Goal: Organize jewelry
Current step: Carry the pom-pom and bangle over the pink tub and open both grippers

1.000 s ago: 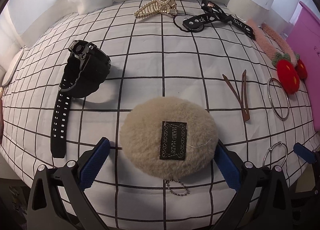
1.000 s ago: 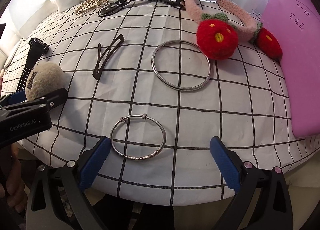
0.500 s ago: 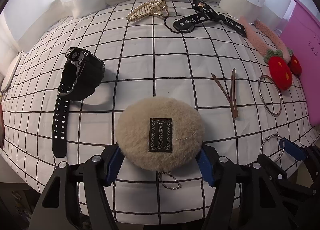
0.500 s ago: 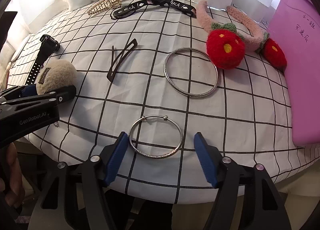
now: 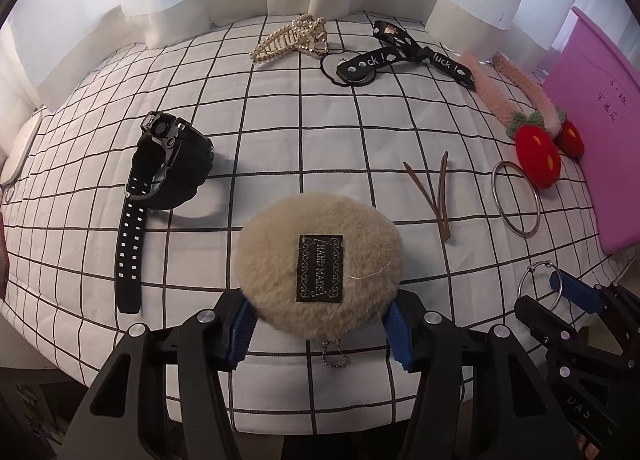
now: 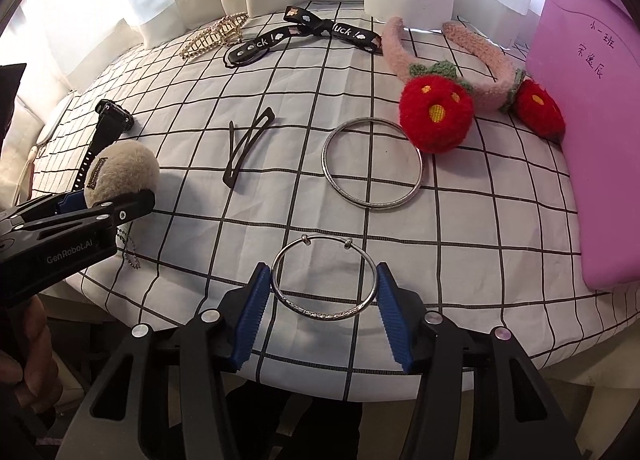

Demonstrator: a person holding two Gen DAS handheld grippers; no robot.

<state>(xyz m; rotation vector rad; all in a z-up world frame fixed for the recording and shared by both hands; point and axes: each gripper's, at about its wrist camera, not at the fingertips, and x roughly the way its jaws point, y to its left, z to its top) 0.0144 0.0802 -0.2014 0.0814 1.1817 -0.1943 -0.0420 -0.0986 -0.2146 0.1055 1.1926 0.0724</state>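
Note:
My left gripper (image 5: 320,330) is shut on a beige fluffy pom-pom keychain (image 5: 320,260) with a black label, at the near edge of the checked cloth. The pom-pom also shows in the right wrist view (image 6: 120,170). My right gripper (image 6: 324,314) is shut on a thin silver bangle (image 6: 324,280), its blue pads touching both sides of the ring. A larger silver bangle (image 6: 372,164) lies just beyond it.
On the checked cloth (image 5: 280,140) lie a black watch (image 5: 160,180), a brown hair clip (image 5: 434,196), a gold claw clip (image 5: 288,38), a black printed strap (image 5: 400,52) and a pink headband with red pom-poms (image 6: 440,116). A pink folder (image 6: 592,120) lies at the right.
Both grippers have closed from wide open. The left one now squeezes the pom-pom and the right one now grips the thin bangle. Both have drawn back slightly.

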